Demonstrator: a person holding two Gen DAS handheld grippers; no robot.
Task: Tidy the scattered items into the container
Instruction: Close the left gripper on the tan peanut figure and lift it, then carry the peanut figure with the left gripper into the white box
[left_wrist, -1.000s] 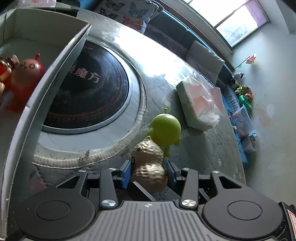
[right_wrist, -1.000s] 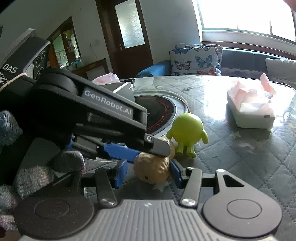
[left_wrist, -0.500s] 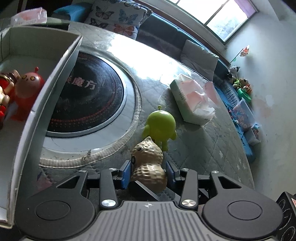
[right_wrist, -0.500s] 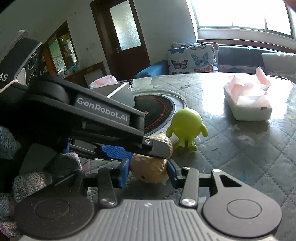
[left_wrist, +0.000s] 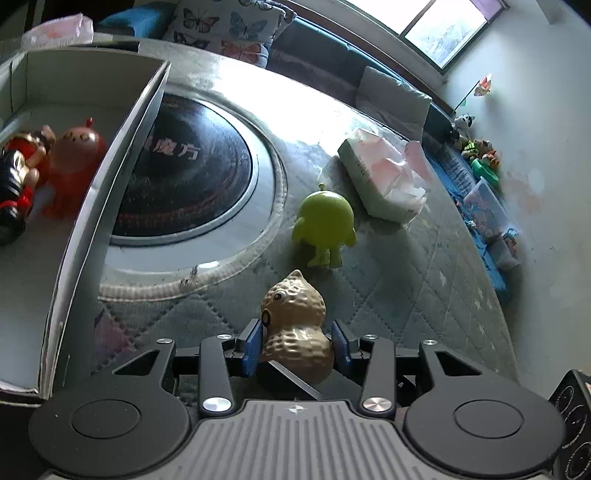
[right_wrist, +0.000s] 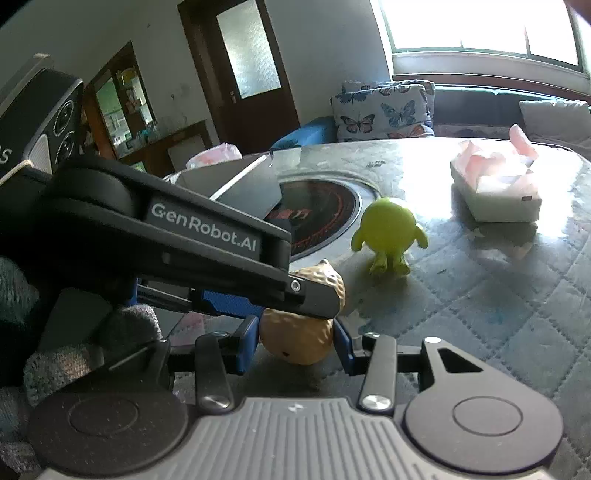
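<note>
While both grippers meet at one toy, the quilted desk (left_wrist: 413, 295) carries these items.
Grey container (left_wrist: 122, 155), left: red figure (left_wrist: 74, 155) and dark doll (left_wrist: 18, 173) inside. Tissue box (left_wrist: 380, 181). Green figure (left_wrist: 325, 218), upright. Peanut toy (left_wrist: 295, 328), clamped in the left gripper (left_wrist: 295, 341) jaws; right gripper (right_wrist: 295, 341) jaws close around it, contact unclear.

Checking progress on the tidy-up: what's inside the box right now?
The box holds two toys: a red round figure and a red-and-black doll lying beside it. The box's near end runs out of frame, so anything there is unseen.
</note>
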